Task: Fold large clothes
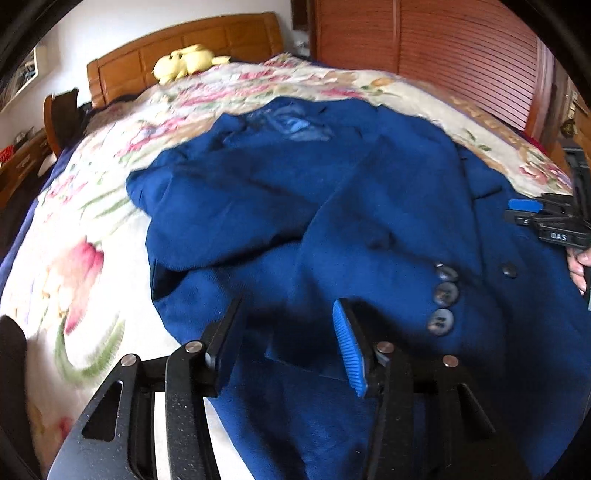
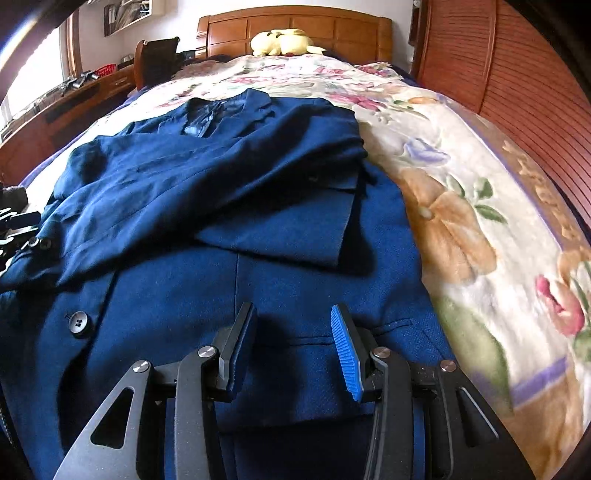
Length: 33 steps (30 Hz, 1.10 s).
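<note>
A dark blue suit jacket (image 1: 369, 206) lies spread on the bed, collar toward the headboard, with both sleeves folded across its front. It also shows in the right wrist view (image 2: 207, 192). My left gripper (image 1: 288, 314) is open and empty just above the jacket's lower left part, near three cuff buttons (image 1: 443, 295). My right gripper (image 2: 293, 317) is open and empty just above the jacket's lower right front, near a pocket flap. The right gripper also shows at the right edge of the left wrist view (image 1: 524, 212).
The bed has a floral blanket (image 2: 461, 192) and a wooden headboard (image 2: 295, 29) with a yellow plush toy (image 2: 282, 42). A slatted wooden wardrobe (image 2: 517, 85) stands on the right. A wooden desk (image 2: 62, 107) and a chair stand on the left.
</note>
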Each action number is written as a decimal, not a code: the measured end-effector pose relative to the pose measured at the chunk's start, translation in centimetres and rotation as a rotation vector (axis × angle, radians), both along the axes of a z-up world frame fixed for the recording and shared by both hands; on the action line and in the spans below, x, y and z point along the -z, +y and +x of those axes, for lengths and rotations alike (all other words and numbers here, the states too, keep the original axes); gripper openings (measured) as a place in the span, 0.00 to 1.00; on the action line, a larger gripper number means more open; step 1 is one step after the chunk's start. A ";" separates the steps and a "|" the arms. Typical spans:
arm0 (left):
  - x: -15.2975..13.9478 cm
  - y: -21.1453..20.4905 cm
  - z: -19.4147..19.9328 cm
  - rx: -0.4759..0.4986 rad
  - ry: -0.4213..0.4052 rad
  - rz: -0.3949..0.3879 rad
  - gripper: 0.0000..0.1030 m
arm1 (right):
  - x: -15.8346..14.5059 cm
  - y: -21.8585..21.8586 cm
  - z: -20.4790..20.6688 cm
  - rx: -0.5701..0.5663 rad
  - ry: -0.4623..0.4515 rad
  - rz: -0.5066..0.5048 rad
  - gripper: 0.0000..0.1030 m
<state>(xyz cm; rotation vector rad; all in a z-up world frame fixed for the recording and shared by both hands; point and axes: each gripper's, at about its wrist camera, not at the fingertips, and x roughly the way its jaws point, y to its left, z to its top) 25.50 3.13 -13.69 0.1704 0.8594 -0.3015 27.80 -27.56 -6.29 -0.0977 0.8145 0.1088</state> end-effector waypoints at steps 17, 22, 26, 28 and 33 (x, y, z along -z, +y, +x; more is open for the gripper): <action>0.5 0.0 -0.2 0.045 0.012 -0.034 0.32 | 0.3 -1.6 -0.4 0.002 -0.011 0.029 0.42; -0.3 0.1 -0.3 0.062 -0.007 -0.072 0.06 | 0.3 -1.5 -0.5 0.005 -0.012 0.018 0.42; -2.8 2.2 -0.7 -0.033 -0.106 -0.149 0.05 | 0.3 -1.6 -0.5 0.005 -0.011 0.016 0.42; -3.5 3.3 -0.8 -0.058 -0.120 -0.184 0.05 | 0.3 -1.5 -0.5 0.005 -0.012 0.015 0.42; -3.2 3.5 -0.6 -0.072 -0.108 -0.157 0.05 | 0.3 -1.6 -0.4 0.006 -0.013 0.017 0.42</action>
